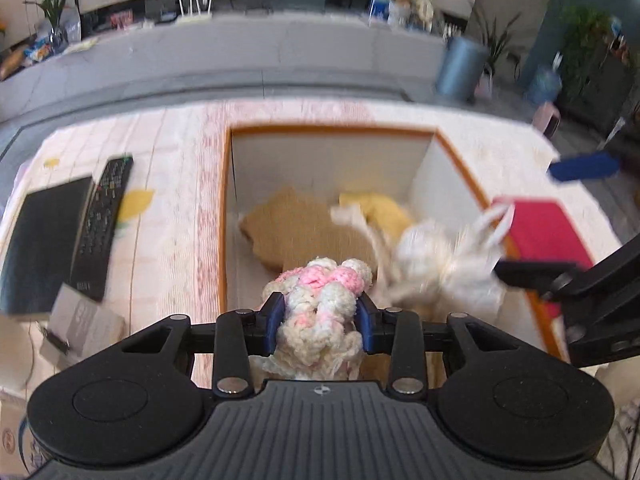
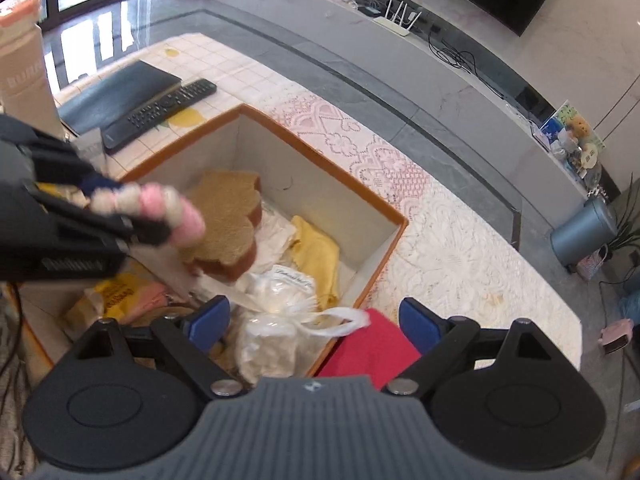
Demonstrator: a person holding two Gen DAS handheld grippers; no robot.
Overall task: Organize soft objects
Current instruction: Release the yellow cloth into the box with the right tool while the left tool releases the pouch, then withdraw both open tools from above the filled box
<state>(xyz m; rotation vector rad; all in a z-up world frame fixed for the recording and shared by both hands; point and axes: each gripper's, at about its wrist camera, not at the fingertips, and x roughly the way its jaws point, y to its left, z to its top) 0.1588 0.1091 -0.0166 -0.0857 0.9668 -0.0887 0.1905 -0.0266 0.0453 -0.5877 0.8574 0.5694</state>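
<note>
The left gripper point(image 1: 320, 322) clamps a pink-and-white knitted toy point(image 1: 324, 300) above the near edge of the orange-rimmed box point(image 1: 226, 216); the right gripper point(image 2: 314, 320) stands wide with nothing pressed between its pads, over a tied white plastic bag point(image 2: 276, 320) in the box; a tan bread-shaped cushion point(image 2: 230, 224) and yellow cloth point(image 2: 316, 252) lie inside; a red cloth point(image 2: 372, 348) drapes beside the rim; a remote point(image 1: 102, 224) and black folder point(image 1: 44, 244) lie well apart on the table.

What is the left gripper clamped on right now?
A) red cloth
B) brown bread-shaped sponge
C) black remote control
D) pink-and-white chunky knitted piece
D: the left gripper has its blue pads pressed on both sides of the pink-and-white chunky knitted piece, above the orange-rimmed box.
</note>
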